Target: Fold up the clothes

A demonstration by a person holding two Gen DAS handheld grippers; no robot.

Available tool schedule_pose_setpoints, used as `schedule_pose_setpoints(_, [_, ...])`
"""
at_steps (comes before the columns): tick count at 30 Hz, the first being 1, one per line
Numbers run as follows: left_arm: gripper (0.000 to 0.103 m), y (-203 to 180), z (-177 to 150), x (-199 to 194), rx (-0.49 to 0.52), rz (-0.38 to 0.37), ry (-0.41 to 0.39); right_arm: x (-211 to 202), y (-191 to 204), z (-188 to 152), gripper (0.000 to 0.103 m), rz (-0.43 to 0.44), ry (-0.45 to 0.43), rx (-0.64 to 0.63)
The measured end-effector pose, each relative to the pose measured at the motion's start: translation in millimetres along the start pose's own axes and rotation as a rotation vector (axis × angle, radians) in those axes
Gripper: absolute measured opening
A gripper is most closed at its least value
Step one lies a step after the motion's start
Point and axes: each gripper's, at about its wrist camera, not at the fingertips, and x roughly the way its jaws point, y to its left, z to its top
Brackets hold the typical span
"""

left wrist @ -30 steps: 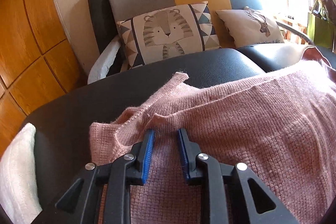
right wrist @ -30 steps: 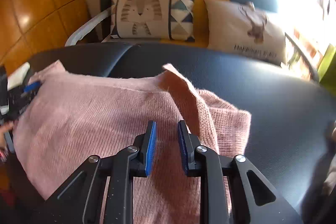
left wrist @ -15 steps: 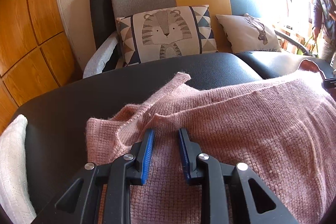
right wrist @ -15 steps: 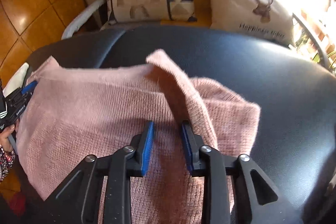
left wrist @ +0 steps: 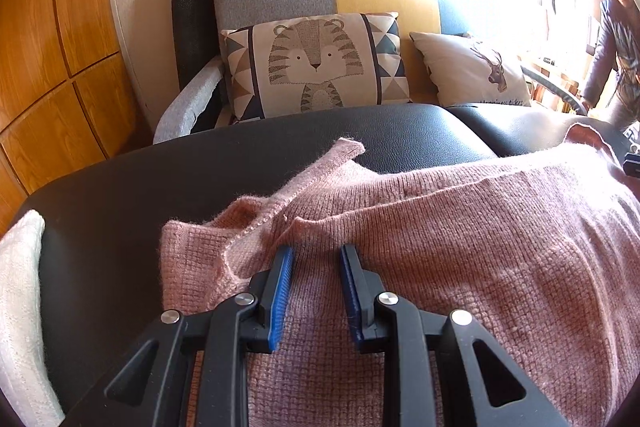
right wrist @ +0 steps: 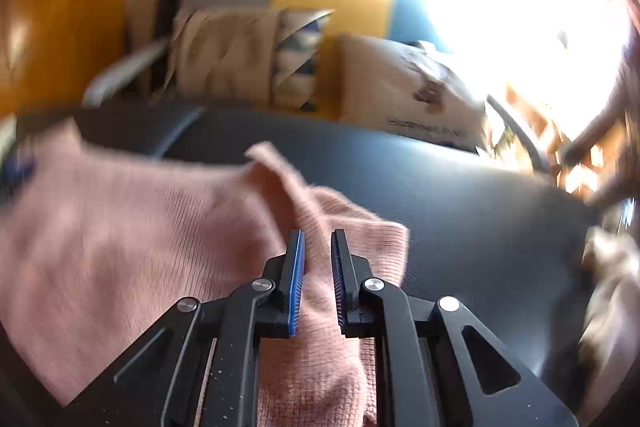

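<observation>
A pink knit sweater [left wrist: 480, 247] lies spread over a black leather surface [left wrist: 160, 187]. My left gripper [left wrist: 316, 251] is at its left end, its blue pads set around a raised peak of the knit beside the neck strip. In the right wrist view, which is blurred, the sweater [right wrist: 120, 247] runs off to the left. My right gripper [right wrist: 318, 235] is closing on a ridge of fabric at the sweater's right corner. The knit fills the narrow gap between the pads. A blue bit of the right gripper [left wrist: 632, 163] shows at the sweater's far edge.
A white knit cloth [left wrist: 20, 307] lies at the left edge of the black surface. Behind stands a grey, yellow and blue sofa with a tiger cushion [left wrist: 316, 63] and a deer cushion [left wrist: 476, 75]. Wood panels [left wrist: 52, 67] line the left; a person [left wrist: 612, 47] stands by the bright window.
The right gripper's jaws have narrowed on the fabric ridge, and its view has swung and blurred. The left gripper and its end of the sweater have stayed put.
</observation>
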Motion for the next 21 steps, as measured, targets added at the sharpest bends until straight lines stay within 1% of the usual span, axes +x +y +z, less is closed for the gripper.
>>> schedule_pose_setpoints(2, [0.024,-1,0,0,0.002,0.002,0.000,1,-5,3,0.013,0.126,0.016,0.072])
schedule_pose_setpoints(4, [0.024,0,0,1,0.000,0.000,-0.001,14,6,3,0.013,0.214,0.097,0.029])
schedule_pose_setpoints(5, [0.024,0,0,1,-0.002,-0.001,-0.001,21,12,4,0.013,0.194,0.141,-0.010])
schedule_pose_setpoints(6, [0.025,0,0,0,-0.001,-0.001,-0.001,26,16,5,0.013,0.136,0.158,-0.034])
schedule_pose_setpoints(7, [0.025,0,0,0,-0.001,0.000,-0.001,29,15,4,0.013,0.107,0.153,-0.009])
schedule_pose_setpoints(8, [0.025,0,0,0,-0.001,0.000,-0.001,31,7,3,0.014,0.136,0.156,0.064])
schedule_pose_setpoints(9, [0.025,0,0,0,-0.001,0.001,-0.002,35,0,3,0.017,0.162,0.165,0.124])
schedule_pose_setpoints(12, [0.025,0,-1,0,0.001,0.001,-0.002,50,-5,2,0.017,0.200,0.238,0.141])
schedule_pose_setpoints(14, [0.025,1,-1,0,-0.007,-0.007,-0.002,39,9,-1,0.017,0.250,0.199,0.029])
schedule_pose_setpoints(16, [0.025,2,-1,0,-0.013,-0.015,-0.002,33,24,-8,0.017,0.273,0.209,-0.082])
schedule_pose_setpoints(18, [0.025,2,0,0,-0.013,-0.016,-0.002,37,33,-21,0.017,0.282,0.214,-0.153])
schedule_pose_setpoints(19, [0.025,3,0,0,-0.013,-0.016,-0.002,35,34,-22,0.017,0.290,0.214,-0.159])
schedule_pose_setpoints(20, [0.025,3,0,1,-0.013,-0.016,-0.002,35,31,-23,0.017,0.303,0.221,-0.137])
schedule_pose_setpoints(21, [0.025,3,0,1,-0.013,-0.015,-0.002,35,28,-23,0.020,0.317,0.228,-0.111])
